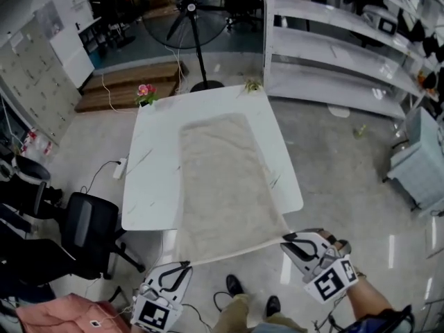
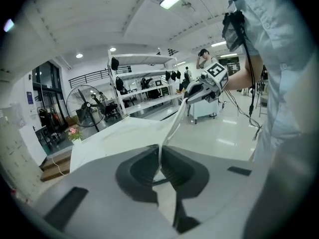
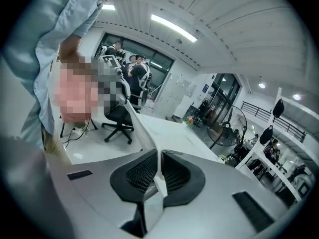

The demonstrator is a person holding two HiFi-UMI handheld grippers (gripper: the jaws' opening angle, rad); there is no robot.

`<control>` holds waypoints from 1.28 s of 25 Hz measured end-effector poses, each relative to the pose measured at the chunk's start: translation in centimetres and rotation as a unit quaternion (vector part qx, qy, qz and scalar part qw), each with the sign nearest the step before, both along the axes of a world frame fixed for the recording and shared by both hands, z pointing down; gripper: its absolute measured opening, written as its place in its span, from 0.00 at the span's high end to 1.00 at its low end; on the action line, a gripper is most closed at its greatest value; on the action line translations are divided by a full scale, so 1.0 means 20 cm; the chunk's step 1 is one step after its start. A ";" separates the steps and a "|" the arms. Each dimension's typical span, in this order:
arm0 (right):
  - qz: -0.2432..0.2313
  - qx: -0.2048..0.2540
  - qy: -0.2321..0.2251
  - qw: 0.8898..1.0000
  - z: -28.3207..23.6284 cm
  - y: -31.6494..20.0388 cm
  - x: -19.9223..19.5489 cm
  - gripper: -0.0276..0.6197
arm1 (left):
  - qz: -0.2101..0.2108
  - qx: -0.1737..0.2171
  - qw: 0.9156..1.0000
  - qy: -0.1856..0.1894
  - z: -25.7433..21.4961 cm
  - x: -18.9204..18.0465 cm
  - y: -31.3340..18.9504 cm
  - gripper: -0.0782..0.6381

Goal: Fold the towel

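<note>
Office chair (image 1: 87, 234) left of table (image 1: 156, 179); fan (image 1: 191, 19), flowers (image 1: 146, 90) beyond far edge; shelving (image 1: 333, 54) right. Towel (image 1: 222, 186) spread lengthwise on table, near edge taut past rim, corners clamped in narrow jaws of left gripper (image 1: 186, 263), right gripper (image 1: 284, 238).

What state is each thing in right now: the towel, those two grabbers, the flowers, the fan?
towel: unfolded on the table, near edge stretched taut between the grippers.
left gripper: shut on the towel's near left corner.
right gripper: shut on the towel's near right corner.
flowers: upright at the table's far left corner.
fan: standing; spinning or not, cannot tell.
</note>
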State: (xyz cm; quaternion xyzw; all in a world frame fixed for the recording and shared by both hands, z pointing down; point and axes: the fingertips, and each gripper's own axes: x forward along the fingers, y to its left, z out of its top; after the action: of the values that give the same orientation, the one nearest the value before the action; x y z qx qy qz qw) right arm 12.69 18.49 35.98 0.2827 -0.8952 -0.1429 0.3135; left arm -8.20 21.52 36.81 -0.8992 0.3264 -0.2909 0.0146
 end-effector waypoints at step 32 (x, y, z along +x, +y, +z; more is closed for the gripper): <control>0.141 0.015 -0.140 0.980 -0.51 -1.14 -0.01 0.90 | -0.033 0.080 0.995 0.052 -0.50 -0.07 -1.30 0.86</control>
State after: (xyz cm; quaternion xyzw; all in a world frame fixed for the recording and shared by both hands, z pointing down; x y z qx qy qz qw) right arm 12.46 -4.33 25.70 0.4276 -0.8792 -0.0699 0.1981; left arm -9.60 -4.55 26.85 -0.8978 0.3784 -0.2170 0.0602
